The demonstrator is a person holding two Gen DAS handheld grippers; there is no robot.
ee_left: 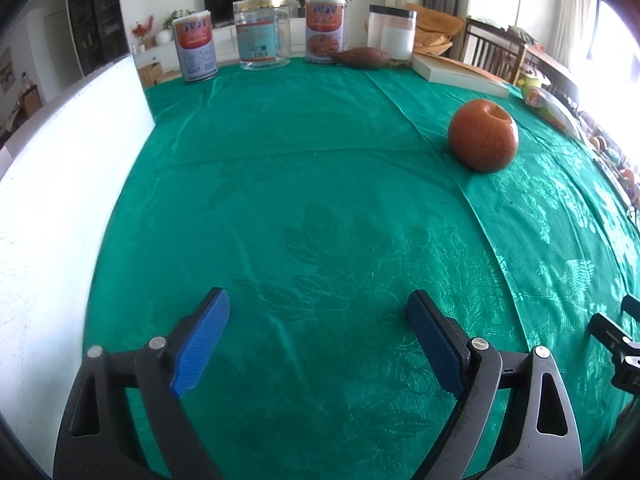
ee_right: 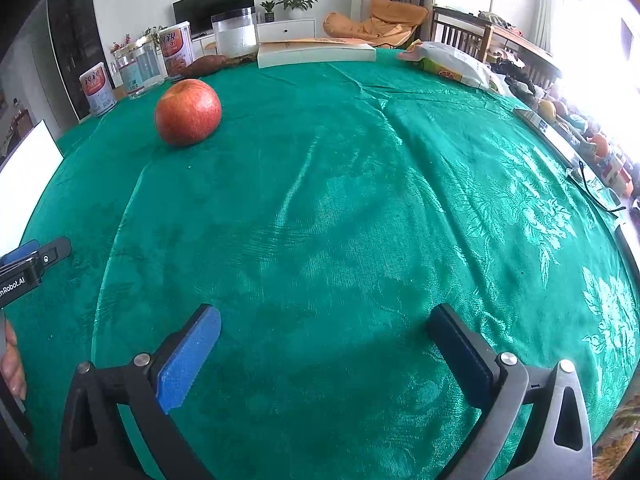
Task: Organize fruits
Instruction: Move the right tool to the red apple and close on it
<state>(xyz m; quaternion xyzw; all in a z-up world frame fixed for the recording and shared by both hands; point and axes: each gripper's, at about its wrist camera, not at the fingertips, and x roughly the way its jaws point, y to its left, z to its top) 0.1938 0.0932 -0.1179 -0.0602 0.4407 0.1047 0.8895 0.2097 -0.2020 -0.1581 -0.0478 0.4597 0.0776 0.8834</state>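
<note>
A red apple (ee_left: 483,135) sits alone on the green tablecloth (ee_left: 300,200), ahead and to the right of my left gripper (ee_left: 318,312). In the right wrist view the apple (ee_right: 188,112) is ahead and to the left of my right gripper (ee_right: 326,330). Both grippers are open and empty, low over the cloth near its front edge. The right gripper's side shows at the left wrist view's right edge (ee_left: 616,336); the left gripper shows at the right wrist view's left edge (ee_right: 28,258). More fruits (ee_right: 576,128) lie in glare at the far right.
Two printed cans (ee_left: 196,48), a clear jar (ee_left: 262,34), a plastic tub (ee_left: 391,32), a sweet potato (ee_left: 362,58) and a book (ee_left: 460,74) line the table's back edge. A white board (ee_left: 52,184) stands at the left. A snack bag (ee_right: 452,62) and glasses (ee_right: 596,188) lie at the right.
</note>
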